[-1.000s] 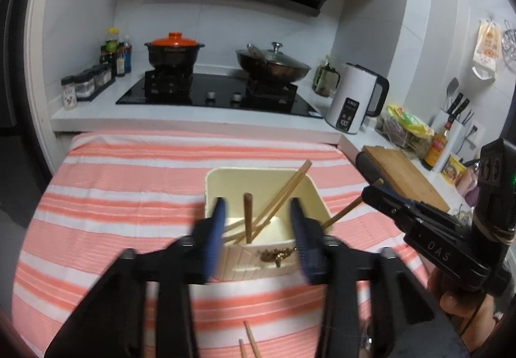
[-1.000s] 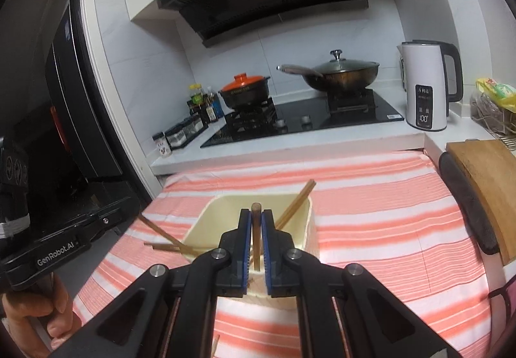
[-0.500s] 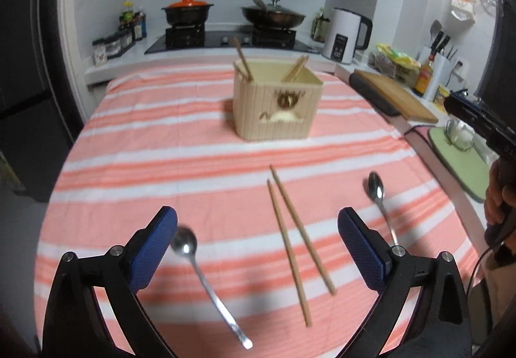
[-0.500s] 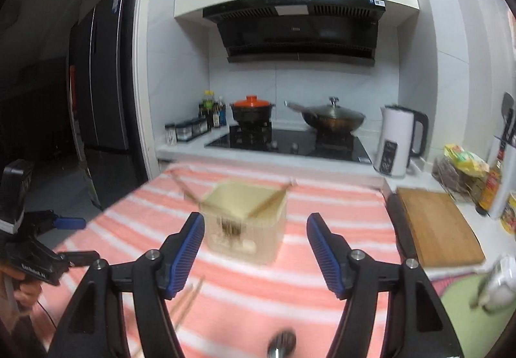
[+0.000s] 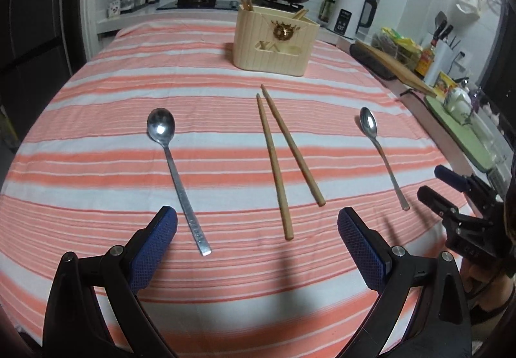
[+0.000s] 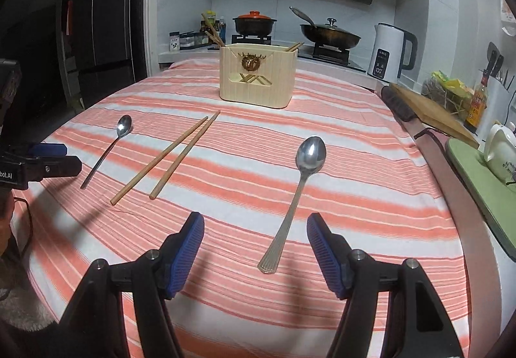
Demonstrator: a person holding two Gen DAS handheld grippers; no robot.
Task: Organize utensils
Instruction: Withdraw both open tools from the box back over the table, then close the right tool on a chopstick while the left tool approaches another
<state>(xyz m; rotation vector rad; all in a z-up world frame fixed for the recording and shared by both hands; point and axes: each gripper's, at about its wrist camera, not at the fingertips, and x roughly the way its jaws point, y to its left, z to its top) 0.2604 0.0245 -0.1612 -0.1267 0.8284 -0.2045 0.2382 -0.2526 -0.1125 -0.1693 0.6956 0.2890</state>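
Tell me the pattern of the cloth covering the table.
The tablecloth has salmon-orange and white horizontal stripes, seen best in the left wrist view.

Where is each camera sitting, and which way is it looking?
Left wrist: sits on the left tongs, looking forward and down over the striped table at a spoon and chopsticks; the right tongs show.
Right wrist: sits on the right tongs, facing another spoon; the left tongs show.
Both see the holder, the spoons, the chopsticks and the stove.
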